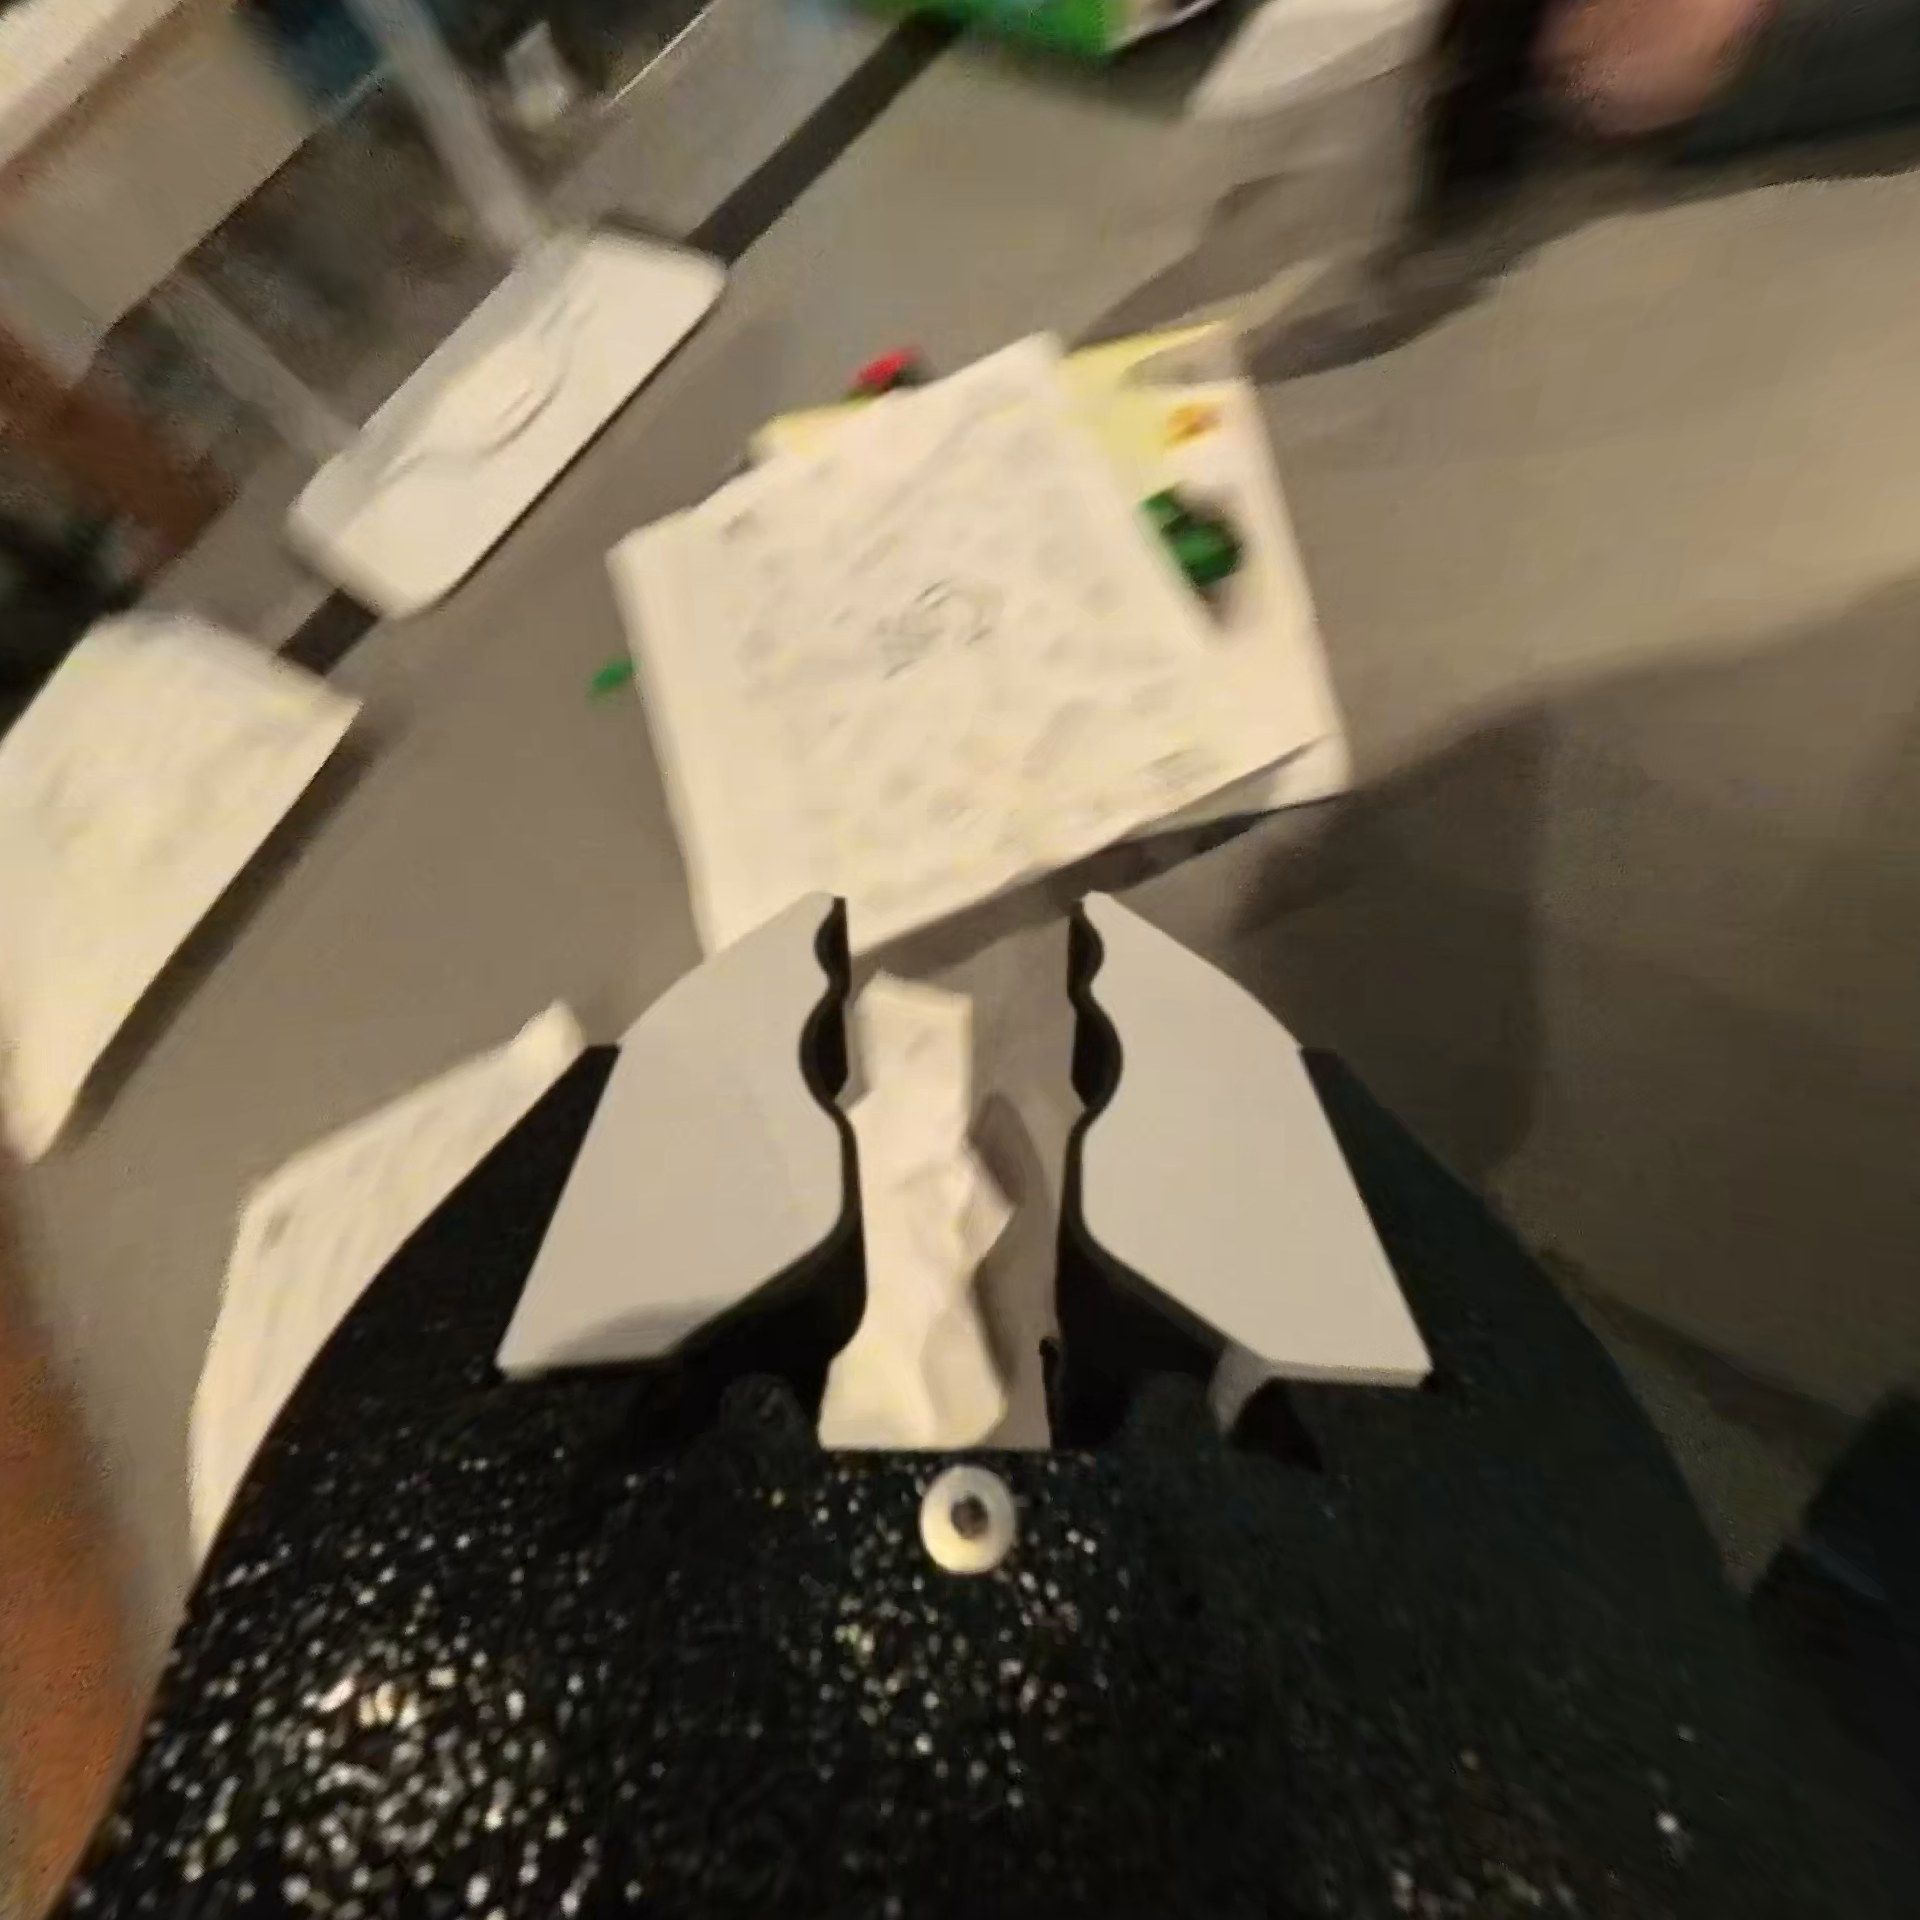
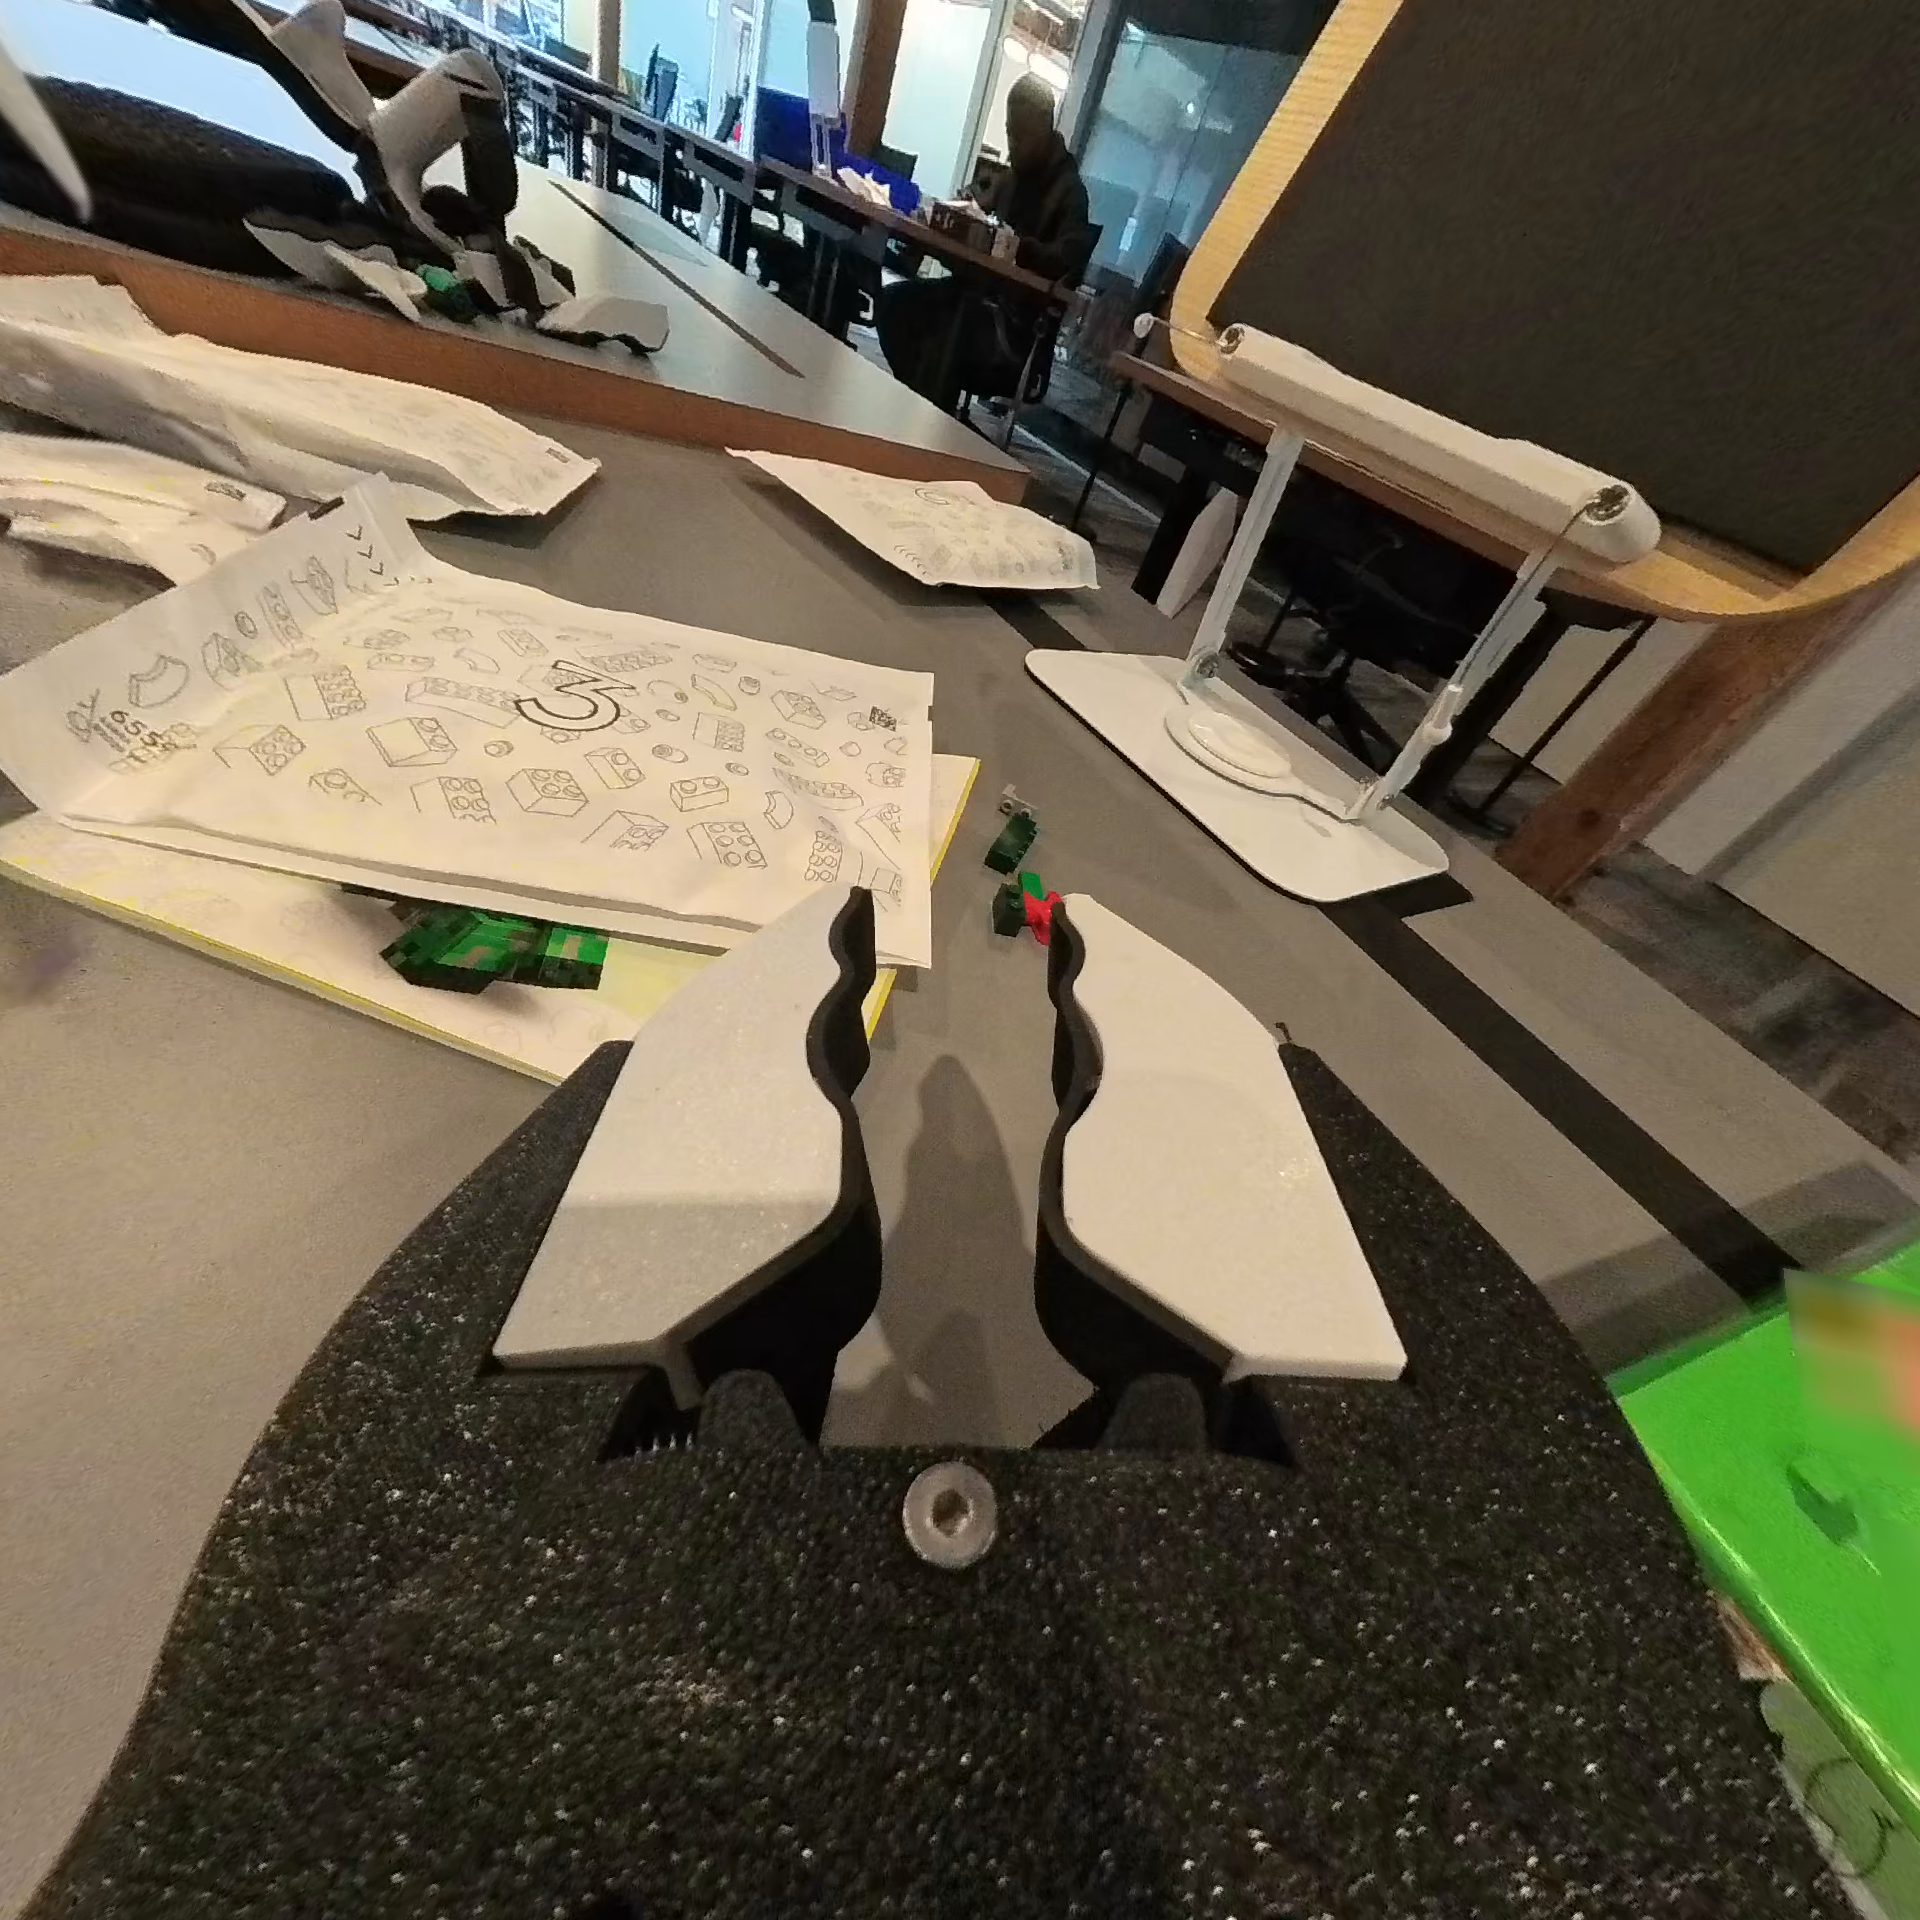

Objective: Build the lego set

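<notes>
1. My left wrist camera sits just behind my left tongs (image 1: 961, 935), looking steeply down along them at the grey table (image 1: 1558, 623); the view is motion-blurred.
2. My right wrist camera rides behind my right tongs (image 2: 956, 925), low and near the table (image 2: 260, 1143), facing across it toward the room.
3. Both views share the printed paper bag (image 1: 935, 644) (image 2: 499, 748), the yellow-edged booklet (image 2: 260, 925) beneath and the white lamp base (image 1: 509, 416) (image 2: 1236, 758).

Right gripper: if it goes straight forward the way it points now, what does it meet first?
Probably the small red and green lego pieces just beyond the right gripper, whose jaws stand open. Bare grey table follows; depth is uncertain.
</notes>
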The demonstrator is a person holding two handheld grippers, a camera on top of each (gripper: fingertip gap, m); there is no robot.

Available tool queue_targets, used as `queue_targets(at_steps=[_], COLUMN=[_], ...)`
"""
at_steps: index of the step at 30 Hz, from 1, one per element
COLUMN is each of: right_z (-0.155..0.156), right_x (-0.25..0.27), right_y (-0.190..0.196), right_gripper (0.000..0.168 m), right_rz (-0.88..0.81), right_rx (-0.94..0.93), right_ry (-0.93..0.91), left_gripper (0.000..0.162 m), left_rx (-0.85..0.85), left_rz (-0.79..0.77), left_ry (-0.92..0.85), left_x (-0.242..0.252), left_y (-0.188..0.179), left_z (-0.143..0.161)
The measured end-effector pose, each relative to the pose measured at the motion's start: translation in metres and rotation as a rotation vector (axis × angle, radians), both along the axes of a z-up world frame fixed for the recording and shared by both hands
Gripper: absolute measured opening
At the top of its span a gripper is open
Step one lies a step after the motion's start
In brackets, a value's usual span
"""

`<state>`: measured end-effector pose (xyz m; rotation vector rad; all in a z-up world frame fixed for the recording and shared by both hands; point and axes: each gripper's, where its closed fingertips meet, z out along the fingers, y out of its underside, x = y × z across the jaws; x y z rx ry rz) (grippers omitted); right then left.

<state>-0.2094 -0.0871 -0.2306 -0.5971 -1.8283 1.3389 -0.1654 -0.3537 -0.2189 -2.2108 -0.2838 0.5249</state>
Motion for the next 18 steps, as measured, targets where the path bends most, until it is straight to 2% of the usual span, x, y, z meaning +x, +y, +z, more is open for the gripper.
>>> queue_targets(at_steps=[1, 4, 12, 14, 16, 18], right_z=[0.000, 0.000, 0.000, 0.000, 0.000, 0.000], right_x=[0.000, 0.001, 0.001, 0.001, 0.001, 0.001], right_y=[0.000, 0.000, -0.001, -0.001, -0.001, -0.001], right_gripper=[0.031, 0.031, 0.031, 0.031, 0.031, 0.031], right_rz=[0.001, 0.002, 0.003, 0.004, 0.003, 0.004], right_rx=[0.001, 0.002, 0.002, 0.002, 0.001, -0.001], right_ry=[0.000, 0.001, -0.002, -0.002, -0.002, -0.004], left_gripper=[0.039, 0.044, 0.038, 0.027, 0.005, 0.000], left_rx=[0.009, -0.085, -0.459, -0.537, -0.601, -0.626], left_rz=[-0.108, -0.280, -0.403, -0.406, -0.410, -0.413], left_ry=[-0.002, -0.038, 0.122, 0.169, 0.222, 0.296], left_x=[0.009, 0.018, -0.008, -0.014, -0.019, -0.023], left_y=[0.019, 0.048, 0.059, 0.058, 0.057, 0.058], left_z=[-0.002, -0.025, -0.077, -0.083, -0.085, -0.080])
